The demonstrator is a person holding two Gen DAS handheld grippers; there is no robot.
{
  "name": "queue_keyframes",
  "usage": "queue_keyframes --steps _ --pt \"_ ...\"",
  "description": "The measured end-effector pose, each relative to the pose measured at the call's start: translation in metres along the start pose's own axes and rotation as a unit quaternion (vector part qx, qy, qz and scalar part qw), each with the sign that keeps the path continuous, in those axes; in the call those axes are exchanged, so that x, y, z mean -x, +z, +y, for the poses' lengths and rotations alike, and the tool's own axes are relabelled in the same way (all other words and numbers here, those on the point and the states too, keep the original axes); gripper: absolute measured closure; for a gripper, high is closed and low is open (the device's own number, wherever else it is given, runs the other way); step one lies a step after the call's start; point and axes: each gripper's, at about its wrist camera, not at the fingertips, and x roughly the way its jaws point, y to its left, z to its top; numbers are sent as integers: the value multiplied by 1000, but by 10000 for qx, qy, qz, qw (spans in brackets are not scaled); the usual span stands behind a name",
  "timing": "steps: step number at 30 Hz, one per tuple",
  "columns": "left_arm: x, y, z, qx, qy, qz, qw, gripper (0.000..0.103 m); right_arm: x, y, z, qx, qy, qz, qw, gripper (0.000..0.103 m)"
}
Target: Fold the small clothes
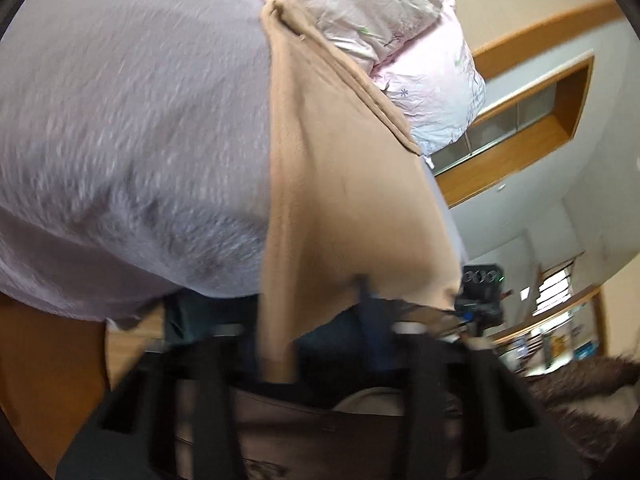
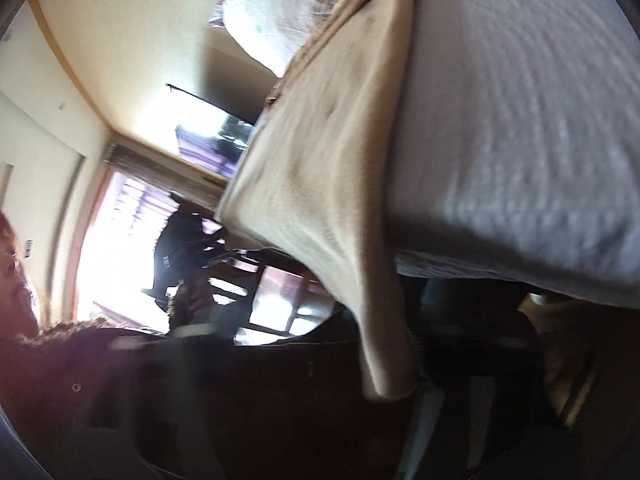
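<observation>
The soft tan knit garment hangs stretched beside the lavender-covered bed, each corner pinched in the left claw and right claw. Keep tension even while lowering it flat.

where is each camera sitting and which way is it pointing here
Left wrist: sits on the left claw, looking along its fingers at the tan garment over the lavender bed cover; the person's brown jacket shows below.
Right wrist: sits on the right claw, tilted sideways, facing the tan garment, bed cover and window.
Shared: garment, bed cover, floral pillow.
</observation>
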Motion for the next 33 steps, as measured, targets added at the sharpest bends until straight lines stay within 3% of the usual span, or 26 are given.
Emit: queue_keyframes --steps 2,6,9,13,16,20,23,26,28,30,32,33 --pt "5 0 -3 83 -110 -58 9999 99 -3 -3 12 188 67 -55 9998 97" --pt "26 10 -44 -639 -32 -282 9976 99 21 21 61 994 193 -411 9940 97" --pt "40 48 -76 -1096 -17 -672 9917 99 34 67 100 1670 44 -859 9822 97" --pt "31 143 -98 -1190 203 -1323 9838 99 39 160 126 1882 -519 -1837 9634 97" --pt "-3 215 -91 -894 501 -1548 9826 99 18 241 99 1304 -1170 -2338 9564 97" --pt "-87 296 -50 -350 1266 -1218 9838 99 -32 325 10 156 -2166 -2076 9538 97" --pt "-118 314 -20 224 1330 -991 9859 99 -53 342 -29 -427 -2450 -1883 9501 97" --pt "-128 322 -7 395 1343 -972 9854 99 -59 351 -51 -801 -2484 -1774 9489 96" --pt "-125 322 -3 570 1173 -1040 9860 99 -59 356 -58 -877 -2552 -1793 9461 89" --pt "-121 326 4 881 827 -1098 9866 99 -51 358 -58 -826 -2852 -2089 9318 45" --pt "-111 329 4 1092 635 -1206 9846 98 -36 354 -51 -742 -3051 -2572 9139 35" --pt "-101 328 2 1131 611 -1366 9822 91 -25 348 -44 -642 -2935 -2768 9128 35"
